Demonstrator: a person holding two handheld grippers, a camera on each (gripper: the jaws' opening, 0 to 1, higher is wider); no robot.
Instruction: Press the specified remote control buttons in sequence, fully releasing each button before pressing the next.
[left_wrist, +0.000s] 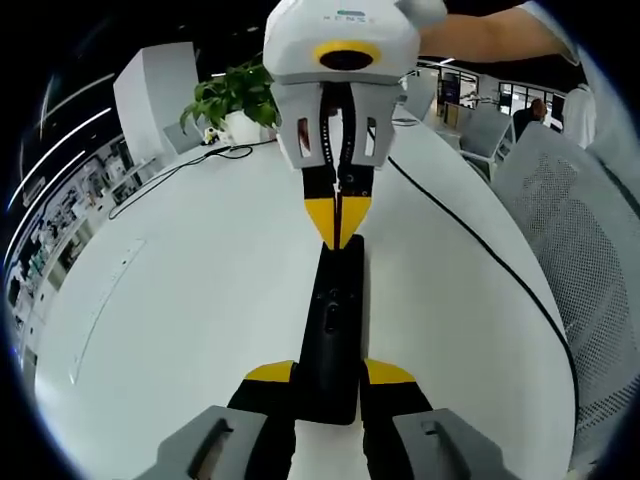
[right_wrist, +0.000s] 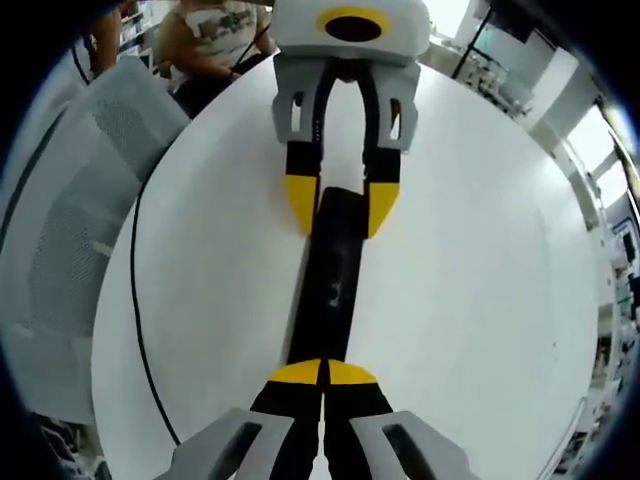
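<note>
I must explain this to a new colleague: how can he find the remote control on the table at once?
Start from the big white table. Near its middle, between the two grippers that face each other, lies the remote control: long, narrow and black. The left gripper clamps one end; the right gripper, shut, touches the other. The black cable nearby is far thinner and curved.

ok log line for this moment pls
left gripper: shut on remote | right gripper: shut, tips at remote's end | table: white

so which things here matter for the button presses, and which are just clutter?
In play:
- remote control, lying flat on the white table
- left hand-held gripper, jaws either side of the remote's end
- right hand-held gripper, tips together at the remote's other end

Clutter:
- black cable
- potted plant
- mesh chair
</note>
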